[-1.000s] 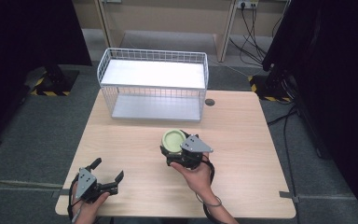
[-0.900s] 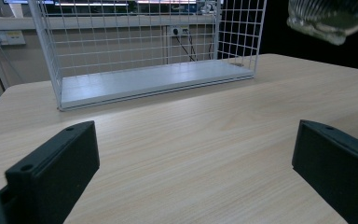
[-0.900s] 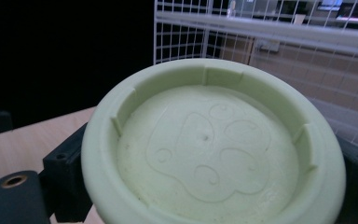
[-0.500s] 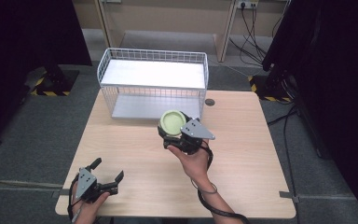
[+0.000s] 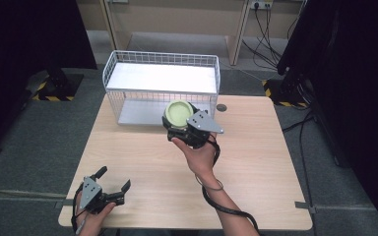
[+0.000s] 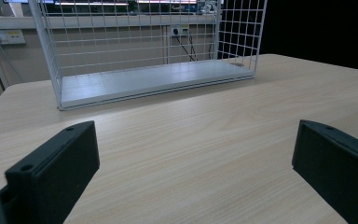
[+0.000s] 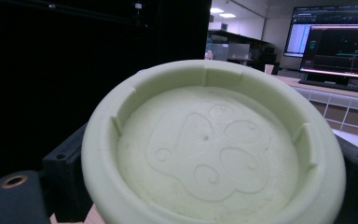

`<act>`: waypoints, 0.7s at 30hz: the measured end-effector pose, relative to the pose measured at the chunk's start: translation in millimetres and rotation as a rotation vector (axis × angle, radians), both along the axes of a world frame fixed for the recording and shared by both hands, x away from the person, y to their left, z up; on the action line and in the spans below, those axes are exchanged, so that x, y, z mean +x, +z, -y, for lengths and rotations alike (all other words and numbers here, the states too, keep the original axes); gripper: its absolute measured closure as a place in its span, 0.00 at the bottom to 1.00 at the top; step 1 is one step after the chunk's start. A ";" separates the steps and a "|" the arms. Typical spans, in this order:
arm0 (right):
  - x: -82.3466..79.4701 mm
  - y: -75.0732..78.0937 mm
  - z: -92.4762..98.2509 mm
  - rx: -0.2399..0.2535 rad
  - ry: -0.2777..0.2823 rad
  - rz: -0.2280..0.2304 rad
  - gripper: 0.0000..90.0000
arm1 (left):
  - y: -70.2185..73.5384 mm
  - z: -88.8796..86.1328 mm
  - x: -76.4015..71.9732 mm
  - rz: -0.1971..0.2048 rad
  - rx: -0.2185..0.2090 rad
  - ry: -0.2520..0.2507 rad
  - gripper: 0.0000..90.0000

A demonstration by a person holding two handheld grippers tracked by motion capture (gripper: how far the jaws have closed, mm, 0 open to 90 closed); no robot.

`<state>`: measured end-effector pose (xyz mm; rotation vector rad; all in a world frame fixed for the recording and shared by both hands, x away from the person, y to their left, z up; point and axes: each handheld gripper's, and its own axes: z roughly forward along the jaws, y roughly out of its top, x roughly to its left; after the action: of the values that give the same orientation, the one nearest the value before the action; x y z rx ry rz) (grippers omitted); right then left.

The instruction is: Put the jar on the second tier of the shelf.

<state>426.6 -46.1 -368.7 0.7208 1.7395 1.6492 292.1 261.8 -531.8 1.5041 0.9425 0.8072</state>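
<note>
A pale green round dish (image 5: 179, 112) with an embossed pattern on its underside (image 7: 212, 149) is held above the table, just in front of the white wire basket (image 5: 161, 88). My right gripper (image 5: 183, 124) is shut on the dish, its black jaws at either side of the rim in the right gripper view. My left gripper (image 5: 112, 182) rests open near the table's front left corner, with only bare wood between its fingers (image 6: 51, 172).
The wire basket (image 6: 144, 51) stands at the back of the wooden table (image 5: 256, 162) with a white floor panel inside. A small dark round disc (image 5: 221, 107) lies on the table right of the basket. Cables trail on the floor behind.
My right gripper has carried the green dish away from the table's middle, up and toward the basket. The left gripper has stayed where it was.
</note>
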 end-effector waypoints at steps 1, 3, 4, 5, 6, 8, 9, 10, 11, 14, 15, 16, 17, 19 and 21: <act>1.5 2.1 -0.8 0.002 -0.001 0.002 0.13 | 0.0 -0.1 0.0 0.000 0.001 0.000 0.00; 2.9 4.0 -1.4 0.003 -0.004 0.004 0.13 | 0.0 -0.2 0.0 -0.001 0.001 0.000 0.00; 6.0 7.7 -2.5 0.011 -0.009 0.008 0.13 | 0.0 -0.2 0.1 -0.001 -0.001 0.000 0.00; 7.6 9.5 -2.8 0.014 -0.011 0.013 0.13 | 0.1 -0.2 0.2 -0.001 0.000 0.000 0.00; 8.9 11.3 -3.3 0.017 -0.013 0.014 0.13 | 0.1 -0.2 0.2 -0.001 0.000 0.000 0.00; 11.7 14.4 -4.5 0.020 -0.019 0.021 0.13 | 0.1 -0.2 0.2 -0.002 0.000 0.000 0.00; 13.1 15.8 -5.1 0.022 -0.020 0.021 0.13 | 0.1 -0.2 0.2 -0.002 0.000 0.000 0.00; 14.5 17.2 -6.0 0.026 -0.022 0.020 0.13 | 0.1 -0.2 0.2 -0.002 -0.001 0.000 0.00; 16.2 18.6 -6.5 0.027 -0.024 0.023 0.13 | 0.0 -0.2 0.2 -0.001 -0.001 0.000 0.00; 21.0 22.8 -8.7 0.035 -0.028 0.023 0.13 | 0.3 -0.6 0.7 0.009 0.006 -0.001 0.00; 22.8 24.3 -9.5 0.037 -0.030 0.025 0.13 | 0.5 -1.2 1.2 0.015 0.014 -0.001 0.00; 24.6 25.8 -10.3 0.040 -0.031 0.025 0.13 | 0.8 -1.9 1.6 0.021 0.025 0.000 0.00; 26.4 27.3 -11.0 0.041 -0.033 0.027 0.13 | 1.0 -2.5 2.1 0.030 0.033 0.003 0.00; 30.1 30.2 -12.7 0.044 -0.038 0.027 0.13 | 1.2 -3.3 2.5 0.035 0.041 0.008 0.00; 34.2 33.2 -14.3 0.047 -0.043 0.027 0.13 | 0.2 -0.9 0.9 0.008 0.006 0.003 0.00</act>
<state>460.8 -31.8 -335.6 0.7495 1.6606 1.6675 293.0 262.8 -531.7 1.5039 0.9371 0.8181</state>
